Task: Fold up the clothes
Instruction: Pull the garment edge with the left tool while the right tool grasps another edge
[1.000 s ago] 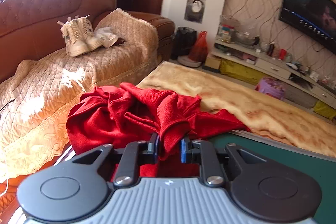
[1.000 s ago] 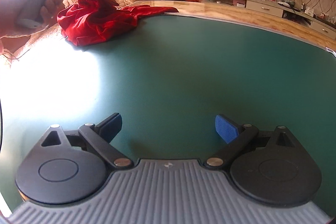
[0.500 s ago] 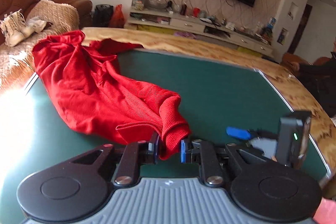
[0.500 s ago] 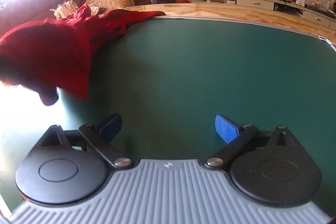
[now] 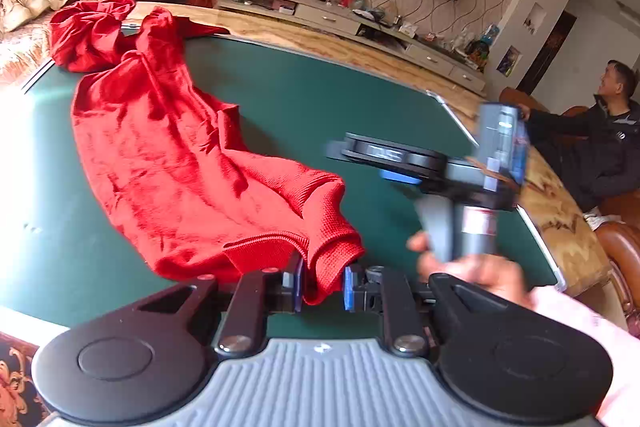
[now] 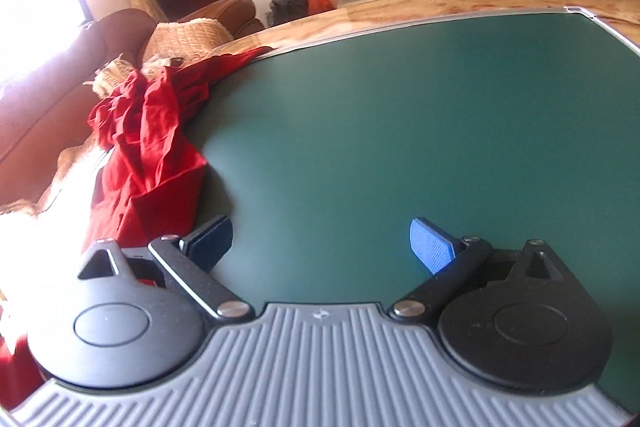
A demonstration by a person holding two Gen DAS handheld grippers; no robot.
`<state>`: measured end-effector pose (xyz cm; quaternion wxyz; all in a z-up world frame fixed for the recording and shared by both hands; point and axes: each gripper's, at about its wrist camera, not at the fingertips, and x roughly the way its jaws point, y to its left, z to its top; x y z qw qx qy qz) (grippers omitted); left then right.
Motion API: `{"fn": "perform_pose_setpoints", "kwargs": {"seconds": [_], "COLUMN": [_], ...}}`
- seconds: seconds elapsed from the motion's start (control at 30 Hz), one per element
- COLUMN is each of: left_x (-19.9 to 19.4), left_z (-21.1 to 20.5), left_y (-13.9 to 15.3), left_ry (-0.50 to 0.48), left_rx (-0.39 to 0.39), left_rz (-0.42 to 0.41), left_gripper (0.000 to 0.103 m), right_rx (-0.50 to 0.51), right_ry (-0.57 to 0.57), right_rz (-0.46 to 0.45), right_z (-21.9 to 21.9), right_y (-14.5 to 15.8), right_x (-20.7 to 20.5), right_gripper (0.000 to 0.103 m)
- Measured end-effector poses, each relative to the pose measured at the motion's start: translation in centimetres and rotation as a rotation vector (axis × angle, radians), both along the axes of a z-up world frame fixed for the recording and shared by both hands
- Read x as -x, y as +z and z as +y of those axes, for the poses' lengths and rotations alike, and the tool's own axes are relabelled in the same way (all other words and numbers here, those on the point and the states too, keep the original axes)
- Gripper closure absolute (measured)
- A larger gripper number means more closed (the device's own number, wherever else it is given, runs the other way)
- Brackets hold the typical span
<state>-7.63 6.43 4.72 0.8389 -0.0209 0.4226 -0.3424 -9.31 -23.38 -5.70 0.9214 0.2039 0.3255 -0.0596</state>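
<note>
Blue-padded left gripper [image 5: 320, 285] is clamped on a ribbed edge of the one red sweater [image 5: 168, 155], which stretches lengthwise away toward the far-left corner of the green table [image 5: 304, 99]. Right gripper [image 6: 322, 241] hangs spread wide, holding nothing, just beside it.

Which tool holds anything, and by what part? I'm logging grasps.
The left tool pinches the red sweater by its ribbed edge. The right tool is open and holds nothing.
</note>
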Motion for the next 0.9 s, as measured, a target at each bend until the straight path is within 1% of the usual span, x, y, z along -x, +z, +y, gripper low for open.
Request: {"fn": "perform_pose_setpoints", "kwargs": {"seconds": [0.13,0.2,0.23,0.37,0.4,0.43,0.53,0.57,0.63,0.67,0.7,0.73,0.77,0.8,0.83,0.87,0.9], "left_x": [0.7,0.9,0.9,0.8,0.8,0.8,1.0,1.1,1.4,1.4,1.4,1.3,1.2,1.2,1.2,1.3,1.5], "left_z": [0.4,0.5,0.4,0.5,0.5,0.6,0.6,0.5,0.5,0.5,0.5,0.6,0.8,0.8,0.8,0.7,0.5], "left_y": [-0.9,-1.3,-1.3,-0.8,-0.5,-0.2,0.5,0.6,0.6,0.5,0.3,0.0,-0.3,-0.6,-0.9,-1.2,-1.4], "left_ry": [-0.007,-0.003,0.002,0.015,0.012,0.008,-0.016,-0.025,-0.044,-0.049,-0.048,-0.050,-0.052,-0.053,-0.047,-0.041,-0.044], "left_rx": [-0.052,-0.053,-0.044,-0.014,-0.012,-0.011,-0.034,-0.048,-0.076,-0.094,-0.107,-0.111,-0.113,-0.114,-0.130,-0.148,-0.162], "left_rz": [0.009,0.007,0.007,0.008,0.006,0.004,-0.010,-0.010,-0.010,-0.010,-0.010,0.003,0.016,0.024,0.023,0.021,0.001], "left_gripper": [0.082,0.082,0.082,0.082,0.082,0.082,0.082,0.082,0.081,0.081,0.080,0.079,0.077,0.072,0.058,0.050,0.039], "right_rx": [-0.006,0.035,0.073,0.307,0.374,0.449,0.619,0.650,0.678,0.685,0.692,0.695,0.698,0.701,0.699,0.696,0.699], "right_ry": [0.116,0.204,0.254,0.450,0.485,0.514,0.571,0.581,0.591,0.599,0.606,0.611,0.616,0.620,0.619,0.613,0.596], "right_rz": [0.018,0.009,0.002,-0.037,-0.047,-0.062,-0.122,-0.140,-0.177,-0.182,-0.186,-0.178,-0.170,-0.163,-0.164,-0.168,-0.166], "right_z": [0.7,1.9,3.0,8.2,9.5,11.0,14.6,15.5,16.4,16.7,17.0,17.0,17.1,17.1,16.9,16.6,16.1], "right_y": [1.3,2.0,2.5,4.1,4.2,4.1,3.4,3.2,2.6,2.4,2.2,1.9,1.7,1.5,1.4,1.5,1.6], "right_x": [4.7,7.1,8.1,10.9,11.1,11.2,11.1,10.7,10.4,10.1,9.9,9.5,9.2,8.9,8.7,8.9,9.1], "right_gripper": [0.001,0.001,0.001,0.001,0.001,0.001,0.001,0.001,0.001,0.008,0.026,0.040,0.074,0.095,0.095,0.096,0.096]}}
